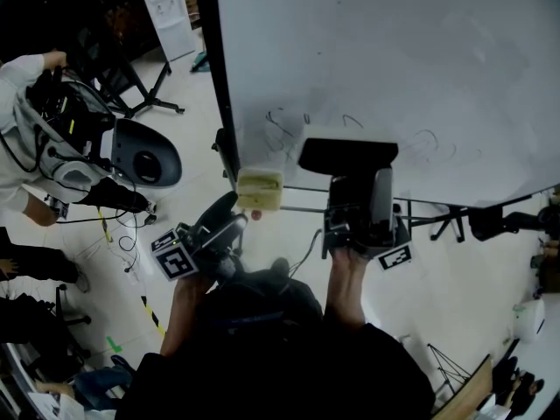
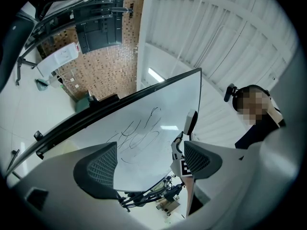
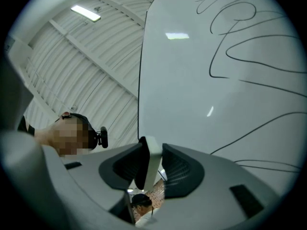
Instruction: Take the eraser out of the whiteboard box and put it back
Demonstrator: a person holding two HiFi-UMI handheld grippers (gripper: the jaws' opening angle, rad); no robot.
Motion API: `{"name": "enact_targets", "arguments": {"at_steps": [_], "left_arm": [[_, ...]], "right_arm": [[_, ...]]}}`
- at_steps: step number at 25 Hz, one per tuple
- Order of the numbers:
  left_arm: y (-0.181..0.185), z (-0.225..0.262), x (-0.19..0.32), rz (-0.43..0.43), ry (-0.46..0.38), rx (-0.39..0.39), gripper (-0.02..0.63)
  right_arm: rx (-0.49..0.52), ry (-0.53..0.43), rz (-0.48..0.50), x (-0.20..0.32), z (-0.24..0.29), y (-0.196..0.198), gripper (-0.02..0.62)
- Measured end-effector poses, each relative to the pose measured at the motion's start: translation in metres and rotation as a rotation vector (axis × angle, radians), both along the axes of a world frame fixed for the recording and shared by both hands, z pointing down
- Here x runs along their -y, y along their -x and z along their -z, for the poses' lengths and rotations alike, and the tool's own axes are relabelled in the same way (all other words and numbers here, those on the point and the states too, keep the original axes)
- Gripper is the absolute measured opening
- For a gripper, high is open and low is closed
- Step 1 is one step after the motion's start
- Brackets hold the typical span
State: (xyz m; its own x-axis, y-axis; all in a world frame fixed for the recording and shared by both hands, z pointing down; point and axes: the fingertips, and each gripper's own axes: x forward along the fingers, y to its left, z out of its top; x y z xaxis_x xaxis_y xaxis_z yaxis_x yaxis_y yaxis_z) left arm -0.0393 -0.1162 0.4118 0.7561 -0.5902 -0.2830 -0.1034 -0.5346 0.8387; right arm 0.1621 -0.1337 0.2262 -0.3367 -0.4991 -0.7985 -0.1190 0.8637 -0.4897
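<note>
While the person's right gripper (image 1: 350, 182) holds the eraser (image 1: 348, 154) up in front of the lower part of the whiteboard (image 1: 394, 51), its jaws clenched on the eraser's slim body, the left gripper (image 1: 229, 213) hangs beside it with jaws released and nothing between them. Seen from the head camera, the eraser shows as a dark oblong just below a patch of thin pen scribbles (image 1: 289, 129). It is out of, and to the right of, the pale yellow whiteboard box (image 1: 260, 190), which sits at the board's lower left corner by the dark frame edge (image 1: 223, 103). The left gripper's tips point toward that box and appear to be just beside it, though the steep angle leaves it unclear whether they touch. In the right gripper view the eraser is edge-on, a thin slab with a light side and a dark side pinched between the two ribbed pads, with looping pen lines across the board above. The left gripper view looks up through its spread jaws at the scribbled board and the right gripper's marker cube (image 2: 186, 166). At the left of the head view, another person (image 1: 22, 86) in a light top stands on the pale floor (image 1: 201, 86)
</note>
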Motion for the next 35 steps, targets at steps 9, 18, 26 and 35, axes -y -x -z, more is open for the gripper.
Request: {"name": "enact_targets", "arguments": {"at_steps": [9,18,26,35], "left_arm": [[-0.003,0.001,-0.003,-0.005,-0.011,0.001,0.428],[-0.004,0.001,-0.004,-0.008,-0.008,-0.002,0.428],[-0.007,0.004,-0.007,-0.012,-0.012,-0.013,0.428],[-0.013,-0.001,-0.007,-0.022,-0.011,-0.004,0.428]], "right_arm": [[0.084,-0.032,-0.013,-0.009,0.007,-0.020,0.152],[0.182,-0.056,-0.038,-0.016,0.000,-0.049,0.152],[0.262,-0.044,-0.049,-0.020,0.001,-0.071,0.152],[0.285,-0.055,-0.053,-0.023,-0.004,-0.080,0.152]]}}
